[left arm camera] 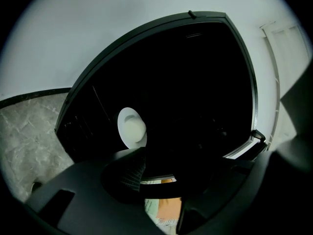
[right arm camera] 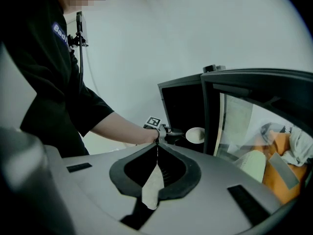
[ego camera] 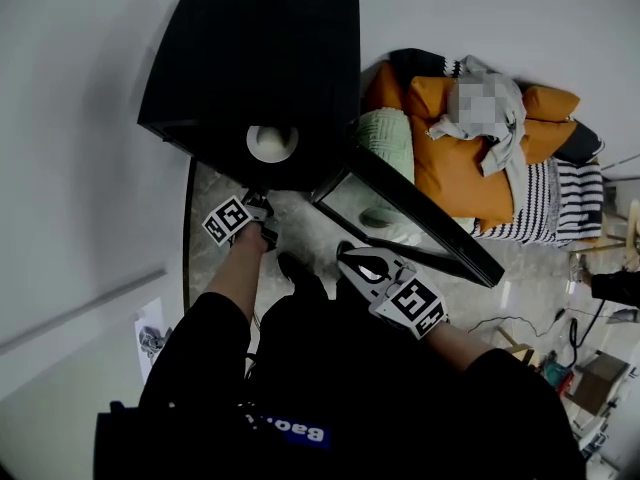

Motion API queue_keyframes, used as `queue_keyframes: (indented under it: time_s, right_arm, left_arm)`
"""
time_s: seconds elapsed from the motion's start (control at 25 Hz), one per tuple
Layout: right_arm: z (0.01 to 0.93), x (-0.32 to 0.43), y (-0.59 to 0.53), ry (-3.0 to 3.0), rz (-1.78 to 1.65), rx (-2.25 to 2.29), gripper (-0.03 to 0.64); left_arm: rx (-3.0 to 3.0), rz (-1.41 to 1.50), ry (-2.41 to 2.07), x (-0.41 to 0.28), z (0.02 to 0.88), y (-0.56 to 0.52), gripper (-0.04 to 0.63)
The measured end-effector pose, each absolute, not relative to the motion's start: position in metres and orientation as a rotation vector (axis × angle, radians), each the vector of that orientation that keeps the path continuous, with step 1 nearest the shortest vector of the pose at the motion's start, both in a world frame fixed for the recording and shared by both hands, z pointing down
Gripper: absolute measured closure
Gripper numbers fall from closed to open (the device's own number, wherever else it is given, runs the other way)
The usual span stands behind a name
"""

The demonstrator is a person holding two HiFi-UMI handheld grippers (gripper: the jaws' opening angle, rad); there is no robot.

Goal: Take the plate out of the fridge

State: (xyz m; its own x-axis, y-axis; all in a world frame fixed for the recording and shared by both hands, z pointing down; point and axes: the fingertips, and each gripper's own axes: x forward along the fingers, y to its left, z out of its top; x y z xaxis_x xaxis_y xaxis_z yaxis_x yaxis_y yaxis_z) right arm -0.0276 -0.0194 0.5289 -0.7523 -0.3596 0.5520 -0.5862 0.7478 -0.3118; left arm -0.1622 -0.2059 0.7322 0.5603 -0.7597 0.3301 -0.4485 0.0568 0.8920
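Plate retrieval: hazards, then count

Hazards, largest thing first:
- fridge (ego camera: 260, 58): black and dark inside, so what the plate rests on is hard to make out; a jaw coming in blind may strike the frame instead of the rim
- door (ego camera: 410, 218): glass-fronted and swung open on the right; nothing appears to hold it, so it may drift back against the working arm
- plate (ego camera: 272, 143): white, at the front of the fridge opening, not yet taken; smooth and thin-edged, so a shallow pinch may let it slip, and from there it would drop onto the stone floor (left arm camera: 29, 131)
- left gripper (ego camera: 260, 208): jaws spread wide with nothing pressed between them, plate just ahead; a nudge from one jaw could push it deeper or tip it
- right gripper (right arm camera: 157, 148): jaws clenched together on nothing, hanging back by the door; no second support is ready under the plate

Count: fridge 1; door 1; plate 1; grippers 2
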Motion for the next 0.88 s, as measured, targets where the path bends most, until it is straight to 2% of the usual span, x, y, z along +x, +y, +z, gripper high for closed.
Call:
queue_keyframes:
  time_s: [0.68,0.88]
  right_arm:
    - [0.560,-0.011,-0.007,-2.380,0.771,0.722,0.604]
    - [0.566,-0.007,-0.003,-2.356,0.773,0.691,0.604]
  left_arm:
    - [1.425,-0.282,-1.078,-0.168,0.799,-0.239,0.459]
    - [1.368,-0.350,-1.084,-0.167,0.810,-0.250,0.459]
